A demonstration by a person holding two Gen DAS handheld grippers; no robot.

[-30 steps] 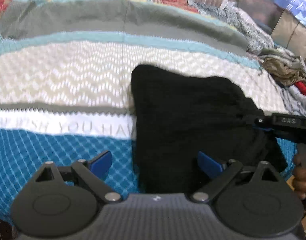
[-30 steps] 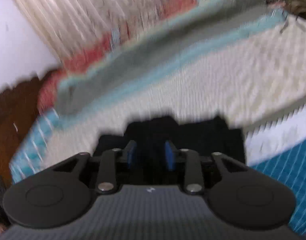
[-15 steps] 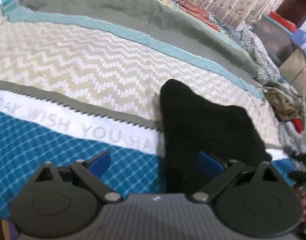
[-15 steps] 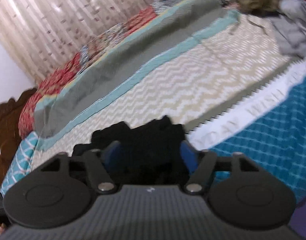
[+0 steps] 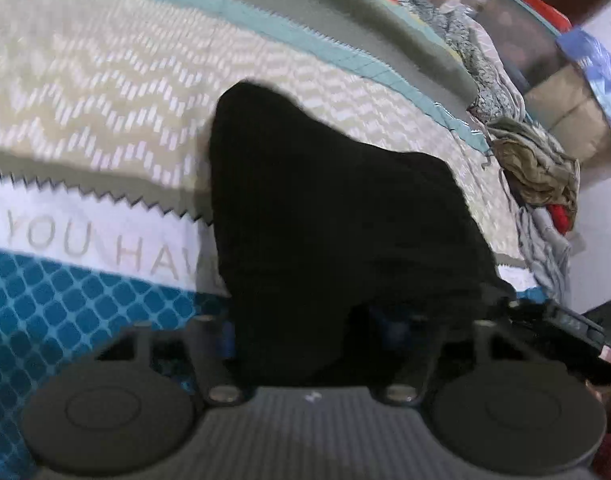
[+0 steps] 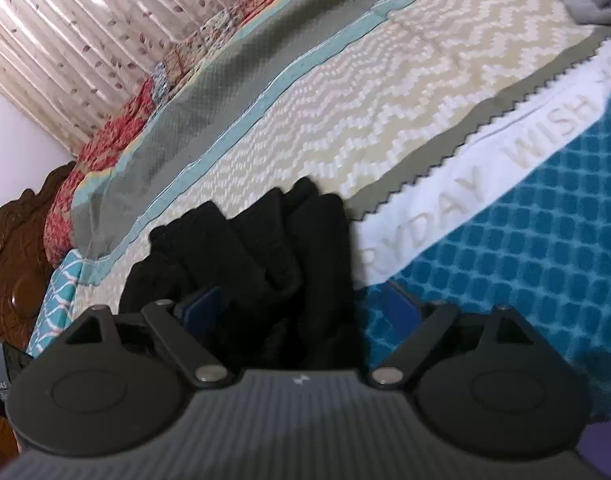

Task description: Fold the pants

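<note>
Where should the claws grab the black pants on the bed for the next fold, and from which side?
Judging by the pose, take the black pants at the near edge, from the near side of the bedspread: the cloth lies bunched between both closing claws, left claw and right claw, while the far end tapers away.

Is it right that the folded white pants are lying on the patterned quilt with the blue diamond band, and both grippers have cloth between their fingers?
Not quite: the folded pants are black, not white, as the left wrist view shows. The rest holds: they lie on the patterned quilt, and the closing left gripper and right gripper both have cloth between them.
</note>
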